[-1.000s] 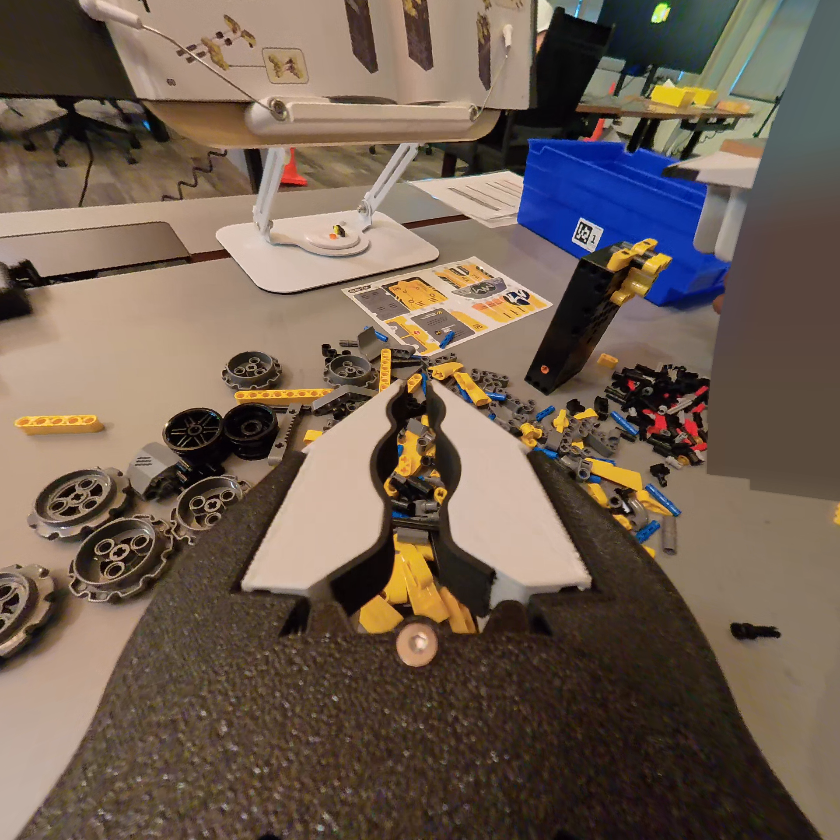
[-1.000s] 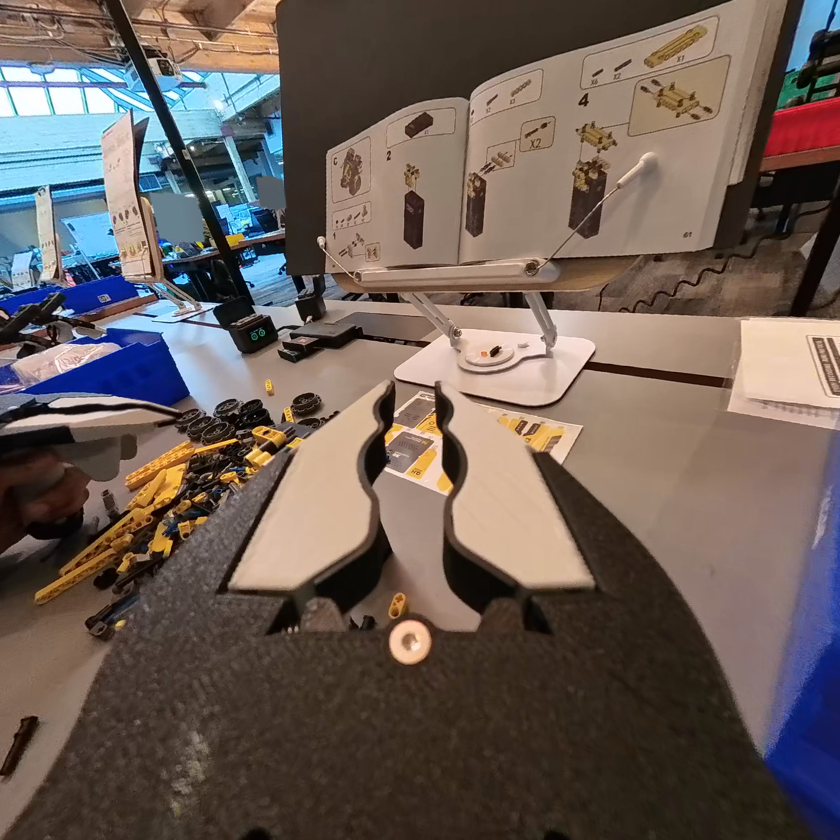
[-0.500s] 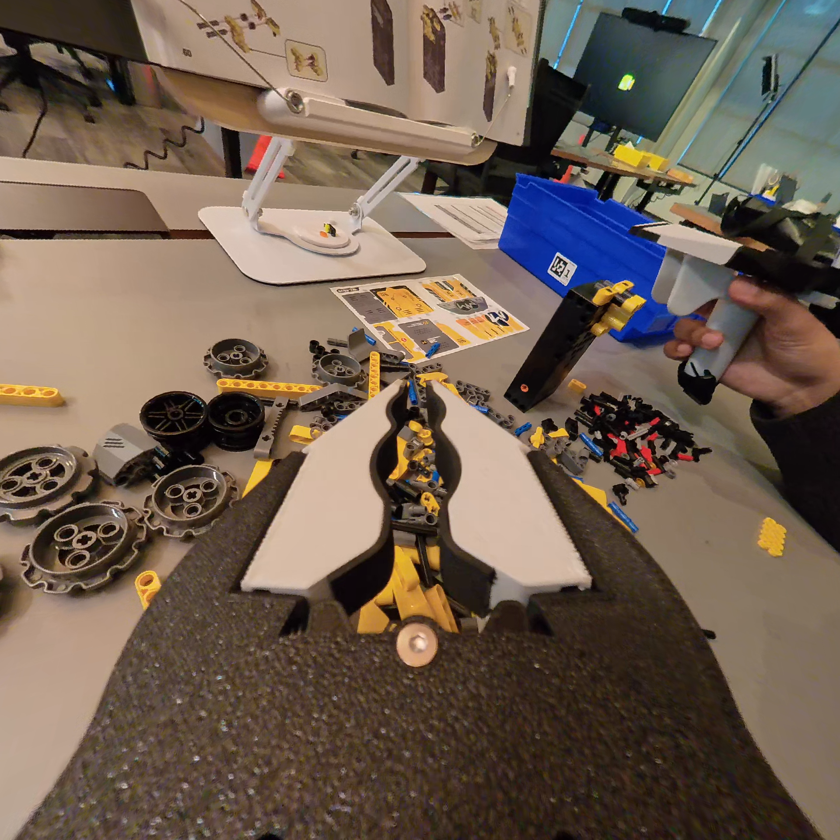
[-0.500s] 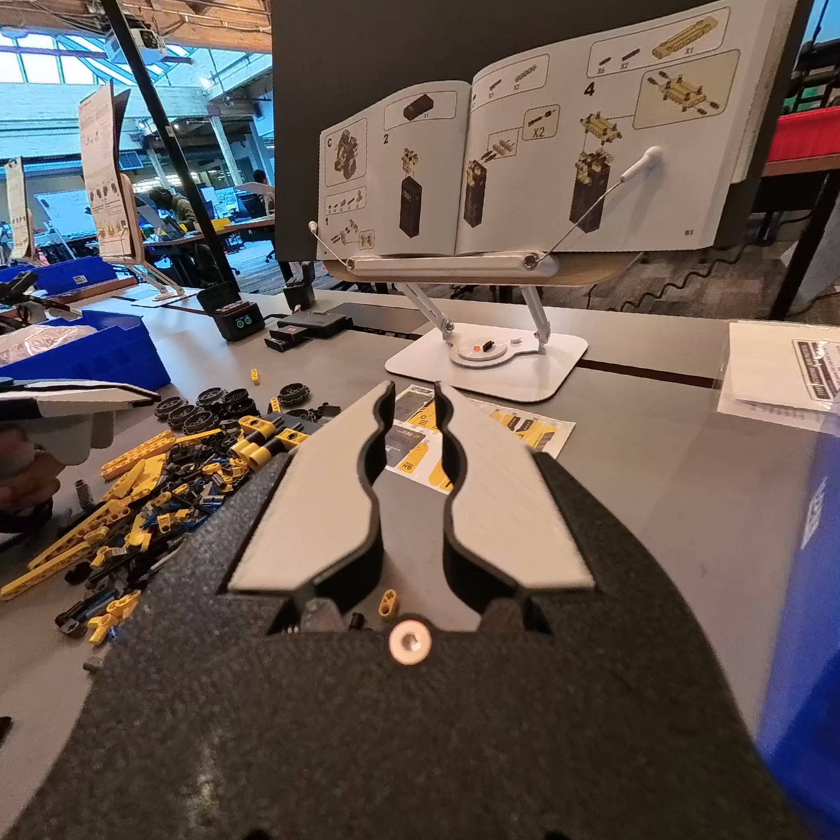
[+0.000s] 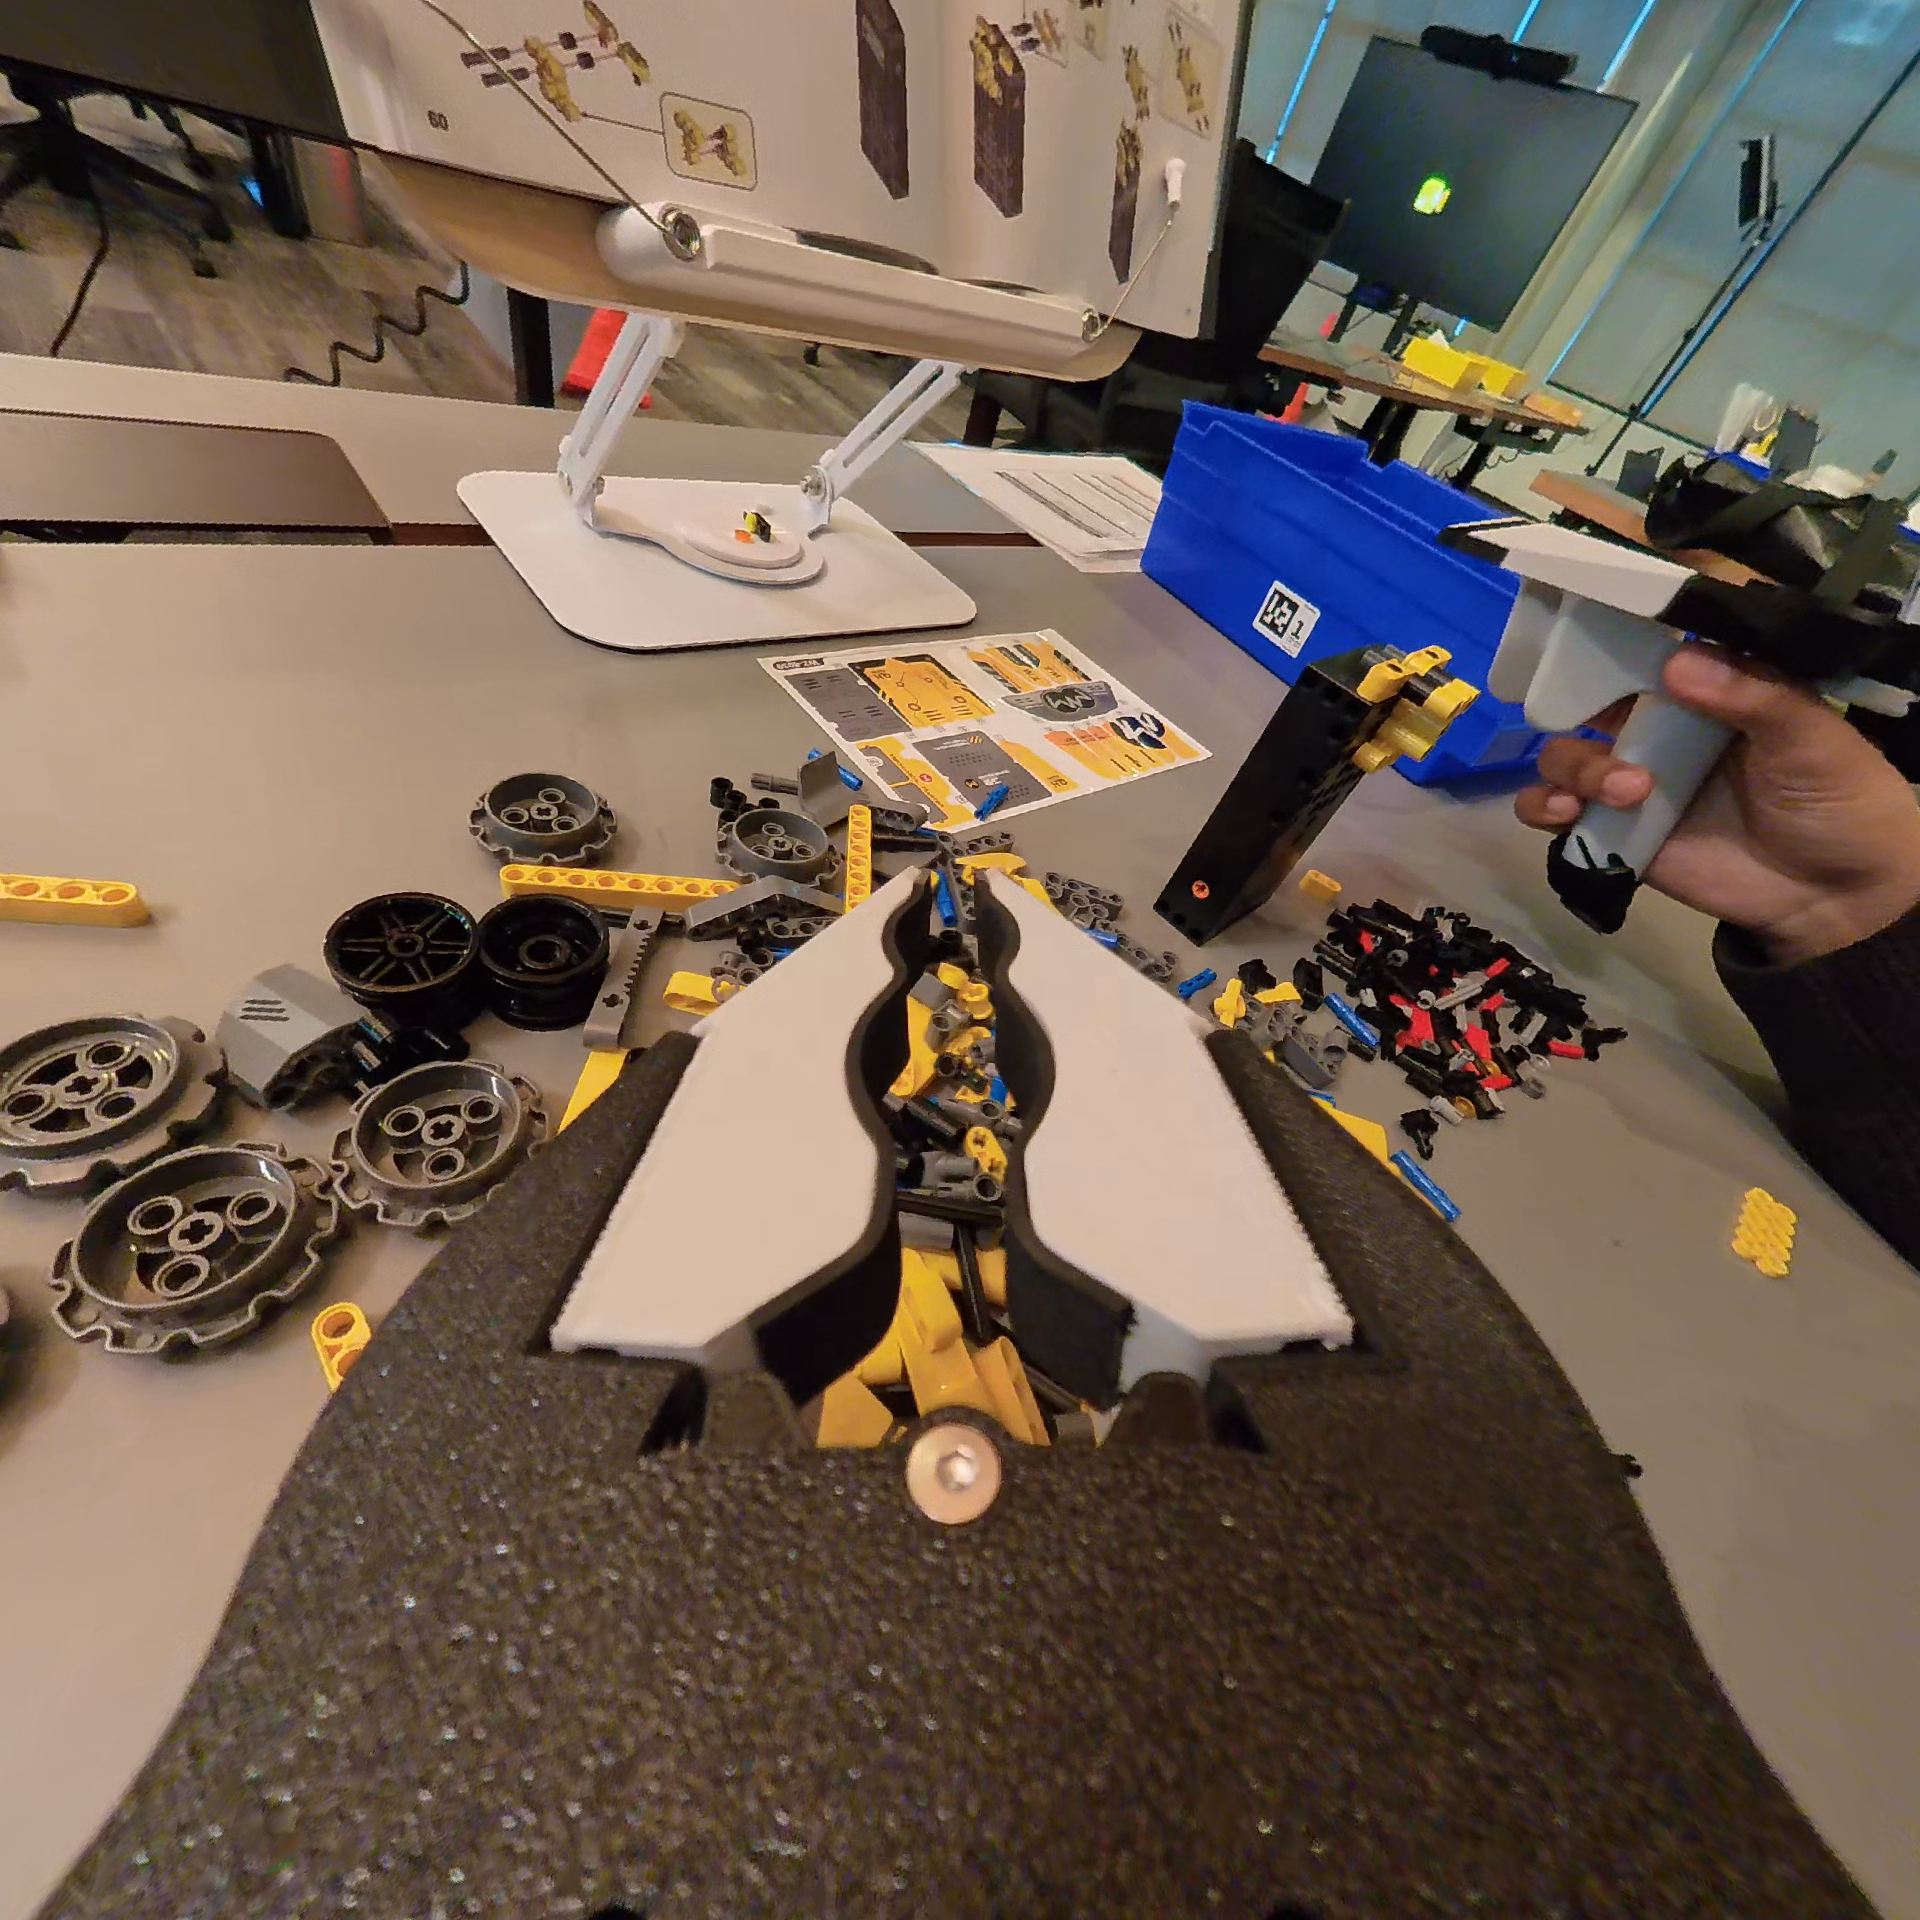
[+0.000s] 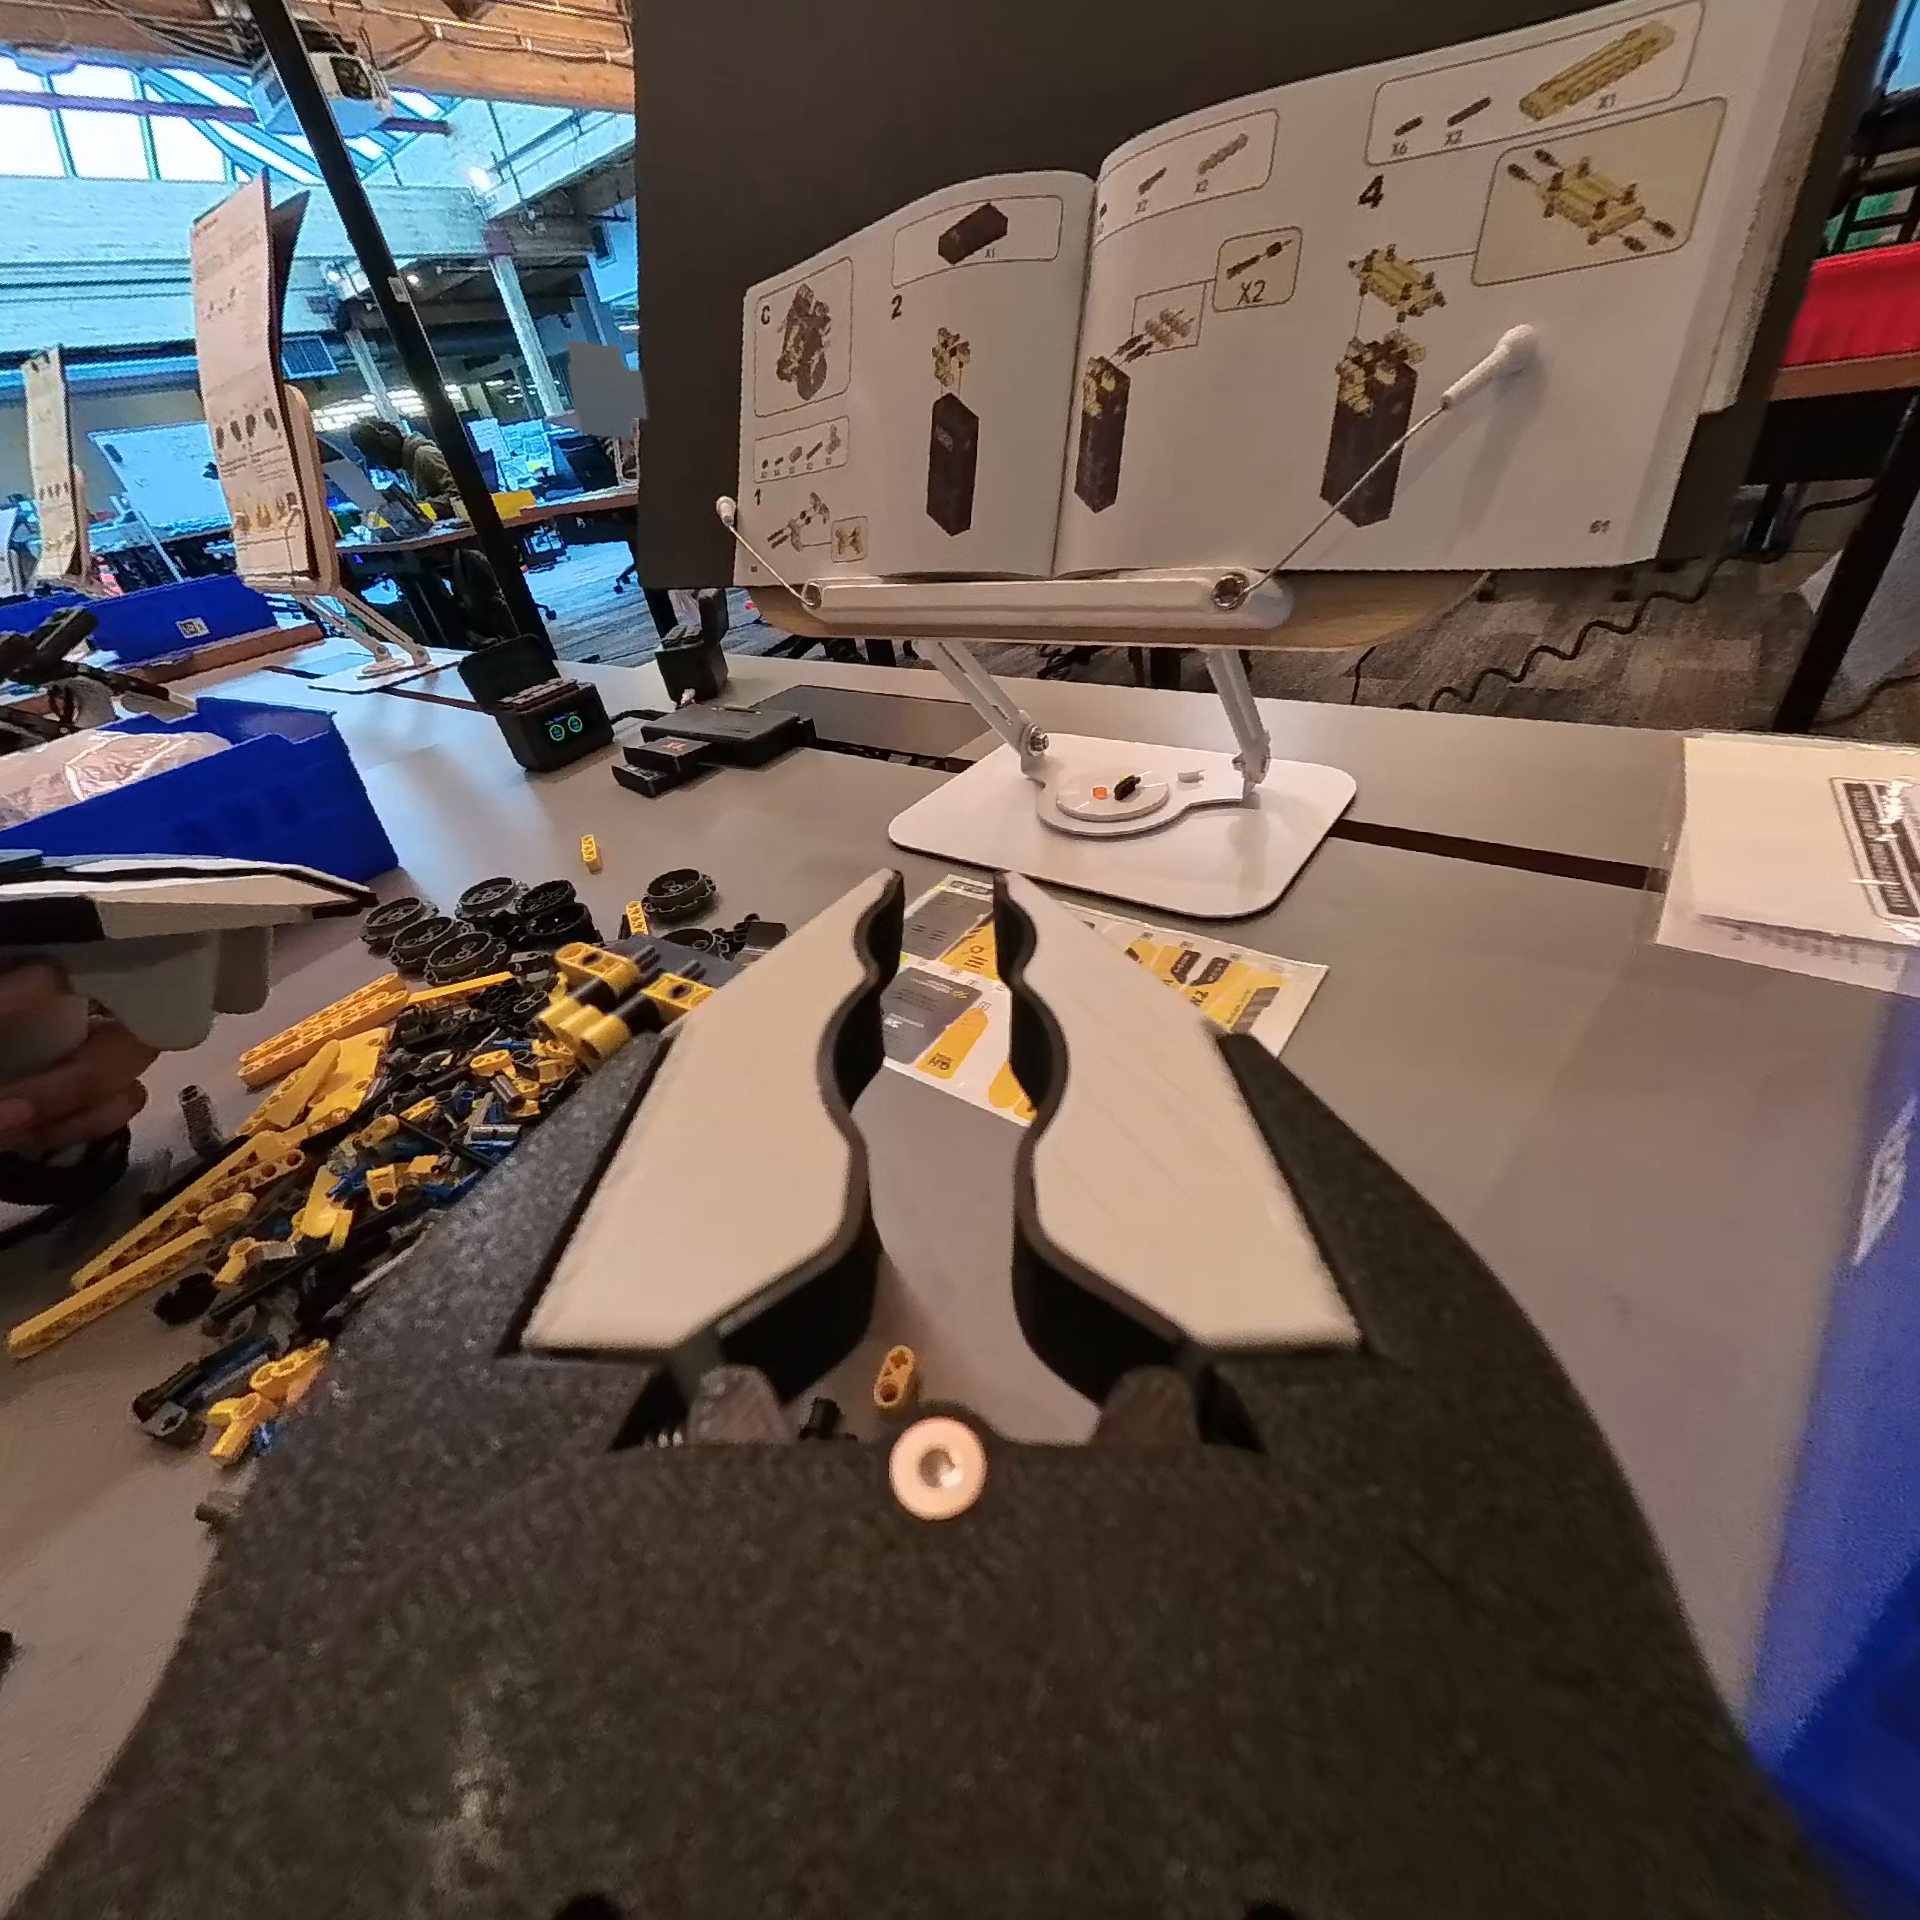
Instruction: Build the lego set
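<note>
While the left tool [image 5: 951, 894] is hovering over the pile of small yellow, black and grey parts [image 5: 956, 1081] on the bench [image 5: 312, 686], its fingers are sitting slightly apart with nothing gripped. Right tool [image 6: 945, 894] is hanging over bare bench just short of the sticker sheet [image 6: 1226, 982], fingers parted and empty, with a small yellow connector [image 6: 896, 1374] lying below them. Black block with yellow top [image 5: 1299, 790] is standing tilted near the blue bin [image 5: 1330, 540], wheels [image 5: 457, 940] lying left of the pile.

Open-plan workshop, grey worktables [image 5: 312, 665], blue parts bins [image 5: 1320, 540], wall monitor [image 5: 1465, 177], exposed timber roof [image 6: 499, 42]
</note>
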Motion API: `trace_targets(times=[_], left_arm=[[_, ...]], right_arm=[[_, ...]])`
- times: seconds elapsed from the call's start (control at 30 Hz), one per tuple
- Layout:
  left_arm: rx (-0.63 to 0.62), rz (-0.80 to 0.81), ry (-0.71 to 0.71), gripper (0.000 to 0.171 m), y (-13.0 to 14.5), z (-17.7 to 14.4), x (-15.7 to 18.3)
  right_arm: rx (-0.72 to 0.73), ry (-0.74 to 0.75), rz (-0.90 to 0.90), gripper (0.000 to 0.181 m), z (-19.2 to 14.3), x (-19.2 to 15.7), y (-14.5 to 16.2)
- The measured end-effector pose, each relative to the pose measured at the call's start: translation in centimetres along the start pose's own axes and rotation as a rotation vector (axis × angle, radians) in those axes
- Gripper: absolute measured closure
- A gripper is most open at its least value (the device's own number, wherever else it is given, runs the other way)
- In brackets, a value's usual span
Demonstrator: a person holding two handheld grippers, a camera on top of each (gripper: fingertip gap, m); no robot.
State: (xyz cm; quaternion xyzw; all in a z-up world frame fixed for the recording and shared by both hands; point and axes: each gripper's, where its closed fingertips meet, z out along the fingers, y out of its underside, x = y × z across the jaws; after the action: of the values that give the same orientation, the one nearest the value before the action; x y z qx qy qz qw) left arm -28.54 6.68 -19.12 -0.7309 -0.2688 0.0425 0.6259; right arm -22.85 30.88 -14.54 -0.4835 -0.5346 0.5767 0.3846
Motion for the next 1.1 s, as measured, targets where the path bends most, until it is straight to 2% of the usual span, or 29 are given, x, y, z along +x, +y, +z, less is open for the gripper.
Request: trace_targets(times=[1.1], left_arm=[[-0.025, -0.004, -0.015, 0.164, 0.5, 0.3, -0.5]], right_arm=[[0.033, -0.016, 0.004, 0.168, -0.3, -0.8, -0.7]])
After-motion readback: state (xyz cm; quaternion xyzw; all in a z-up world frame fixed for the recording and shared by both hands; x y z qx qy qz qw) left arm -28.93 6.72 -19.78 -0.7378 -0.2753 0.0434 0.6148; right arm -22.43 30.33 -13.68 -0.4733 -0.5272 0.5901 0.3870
